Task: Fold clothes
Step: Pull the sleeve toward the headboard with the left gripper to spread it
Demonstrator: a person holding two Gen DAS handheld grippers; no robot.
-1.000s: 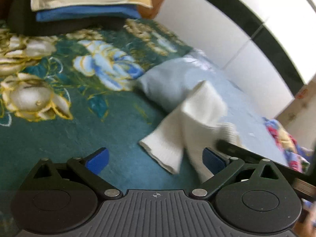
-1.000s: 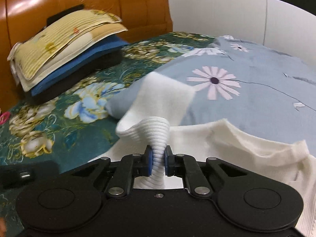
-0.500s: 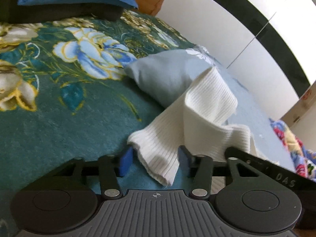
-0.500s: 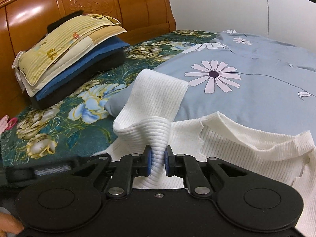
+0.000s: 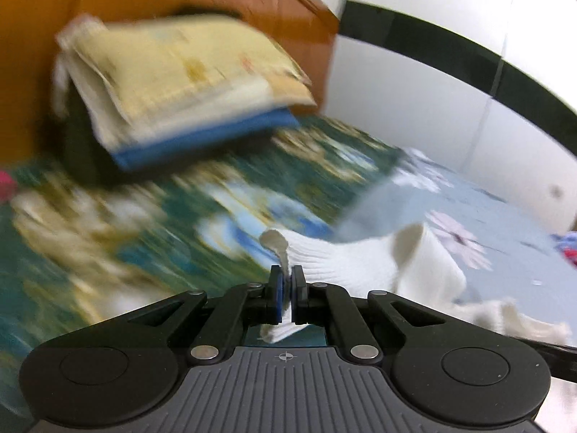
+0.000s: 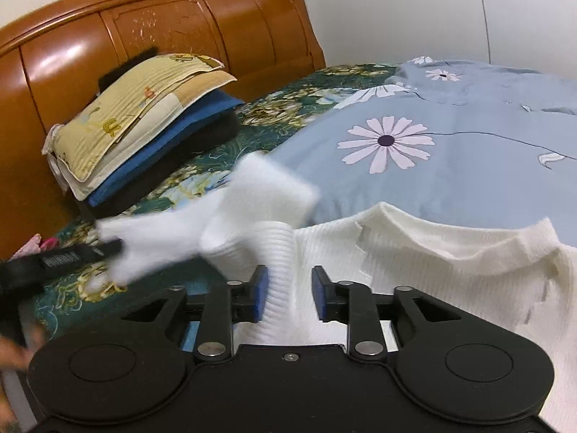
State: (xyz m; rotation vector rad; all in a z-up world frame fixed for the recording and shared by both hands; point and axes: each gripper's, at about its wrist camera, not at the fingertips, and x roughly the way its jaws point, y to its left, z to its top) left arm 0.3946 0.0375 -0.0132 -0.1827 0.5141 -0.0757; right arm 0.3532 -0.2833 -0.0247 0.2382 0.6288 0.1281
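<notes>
Bed with dark green floral bedspread (image 6: 281, 104), wooden headboard (image 6: 151, 32) behind, stack of folded linens (image 6: 144, 119) near it, blue daisy-print quilt (image 6: 414, 137) to the right. Left gripper (image 5: 287, 290): jaws have just been closing, now pinching the cuff of the white ribbed sweater (image 6: 414, 259), sleeve running from the cuff rightward to the body, which lies partly over the quilt edge. Right gripper (image 6: 289, 294): jaws have just been opening, now spread, sleeve fold between them, left pad touching the knit, right pad clear
</notes>
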